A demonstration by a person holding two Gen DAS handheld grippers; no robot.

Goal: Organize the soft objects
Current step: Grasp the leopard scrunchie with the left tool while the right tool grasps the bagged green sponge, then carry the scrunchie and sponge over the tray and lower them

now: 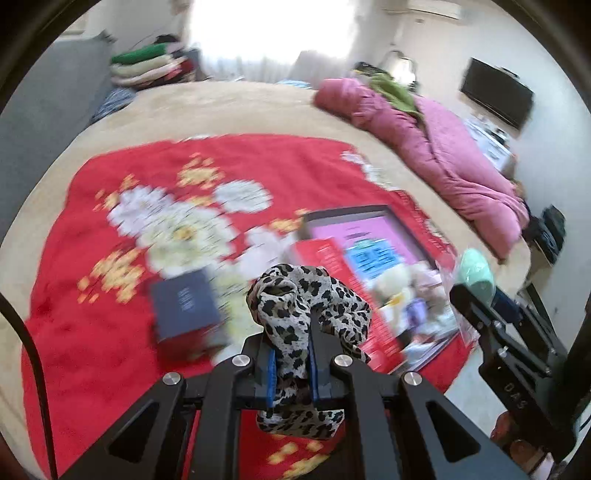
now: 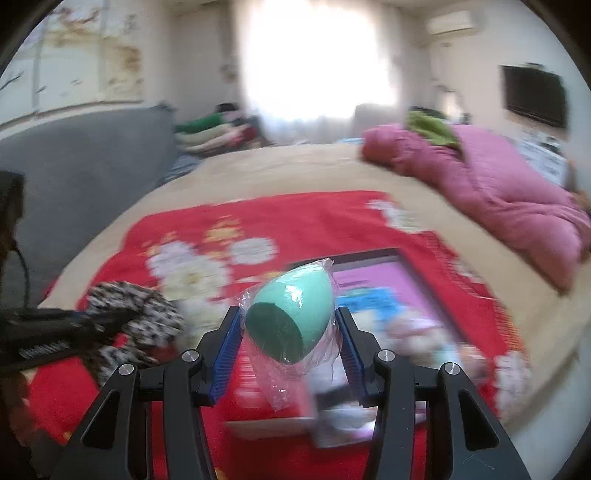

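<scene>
Bed: a wide bed (image 1: 236,107) under a tan cover, with a red blanket (image 1: 110,332) printed with white and yellow flowers spread over its near half.
Room: a bright window (image 2: 317,55) behind the bed, a grey headboard (image 2: 85,147) at the left, a dark TV (image 1: 496,98) on the right wall, an air conditioner (image 2: 452,22) high up.
Bedding: a rolled pink quilt (image 1: 443,147) along the right edge with a green cloth (image 1: 393,90) on it; folded blankets (image 1: 147,66) stacked at the far left.
Box: an open box (image 1: 354,236) with a pink and blue inside lies on the blanket; a plush toy (image 1: 395,284) sits in it, blurred.
Book: a dark blue book (image 1: 184,304) lies on the blanket, left of the box.
Scrunchie: leopard print, bunched and ruffled, black spots on grey-beige (image 1: 295,314).
Left gripper: (image 1: 291,362) pinching the scrunchie between its blue pads, above the blanket.
Sponge: mint green, egg-shaped, one flat cut face, in clear wrap (image 2: 291,314).
Right gripper: (image 2: 290,354) holds the sponge by its wrap, above the box.
</scene>
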